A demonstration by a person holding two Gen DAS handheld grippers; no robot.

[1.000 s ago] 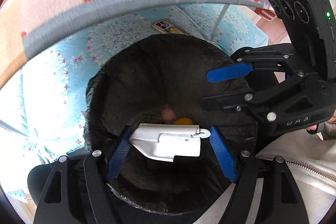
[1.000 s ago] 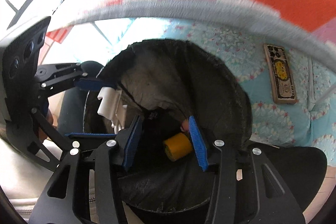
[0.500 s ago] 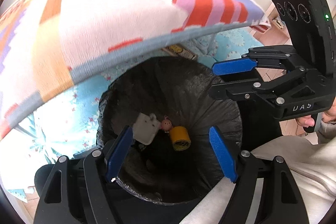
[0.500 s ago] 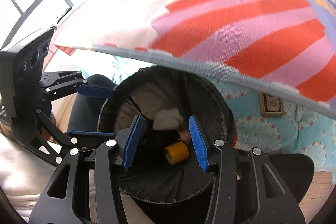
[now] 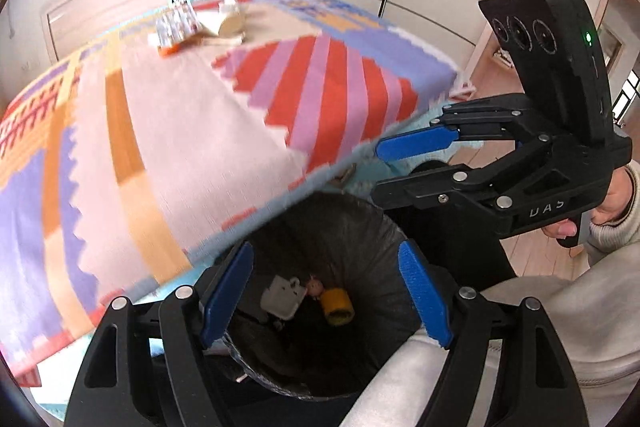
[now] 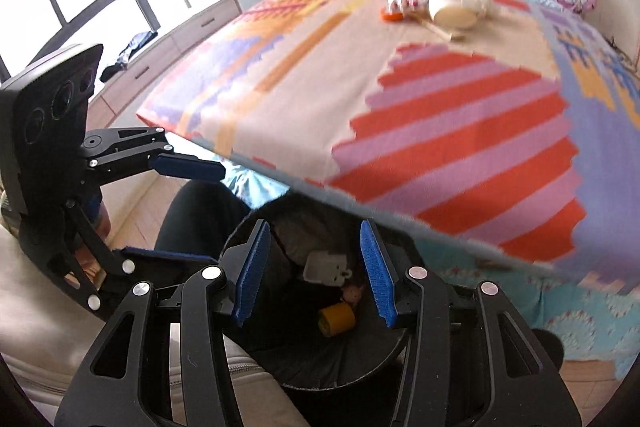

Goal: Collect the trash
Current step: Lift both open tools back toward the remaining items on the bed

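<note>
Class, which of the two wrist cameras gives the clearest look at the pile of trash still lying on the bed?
The right wrist view: the trash pile sits nearer and larger, with its pale cup-like piece and orange bit told apart. In the left wrist view the same pile shows smaller and blurred, far across the bedspread.

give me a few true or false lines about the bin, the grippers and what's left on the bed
1. The left gripper is open and holds nothing. True.
2. The white plastic piece is clamped in the left gripper. False: it lies at the bottom of the trash bin.
3. A yellow roll lies in the bin beside a small pink figure. True.
4. The right gripper is shut on the yellow roll. False: its jaws stand apart and empty above the bin.
5. The bed cover carries no items. False: a cluster of items sits at its far end.
</note>
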